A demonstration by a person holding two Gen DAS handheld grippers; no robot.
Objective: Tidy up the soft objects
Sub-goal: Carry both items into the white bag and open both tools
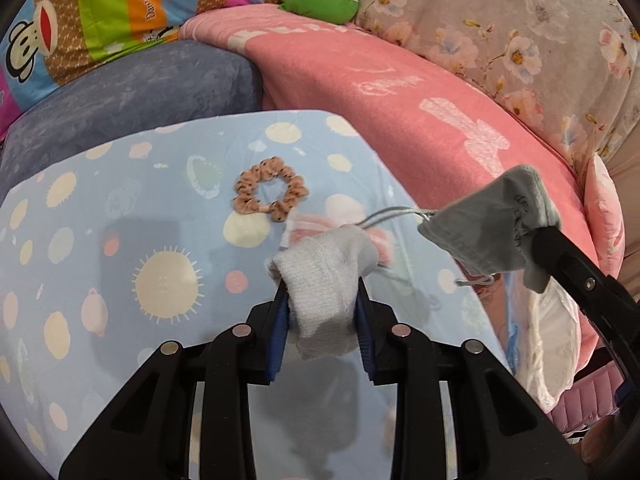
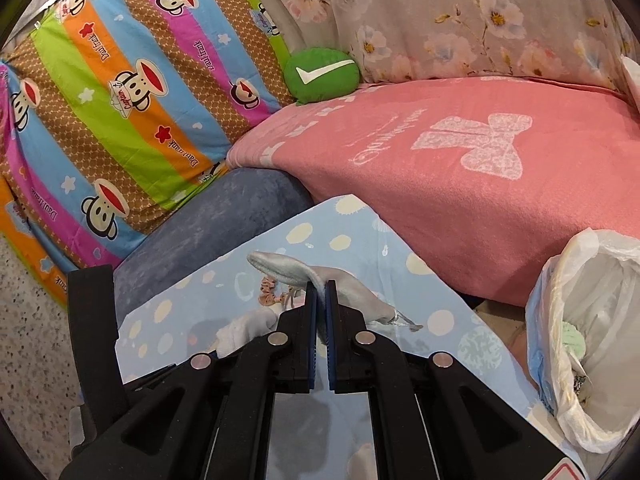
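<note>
The left gripper jaws pinch a bunched grey sock, the right gripper jaws only the grey pouch edge, which might slip free

so past the fingers there's a pink blanket, a stripy monkey pillow off left, a blue cushion below it, floral fabric behind, speckled floor far left
</note>
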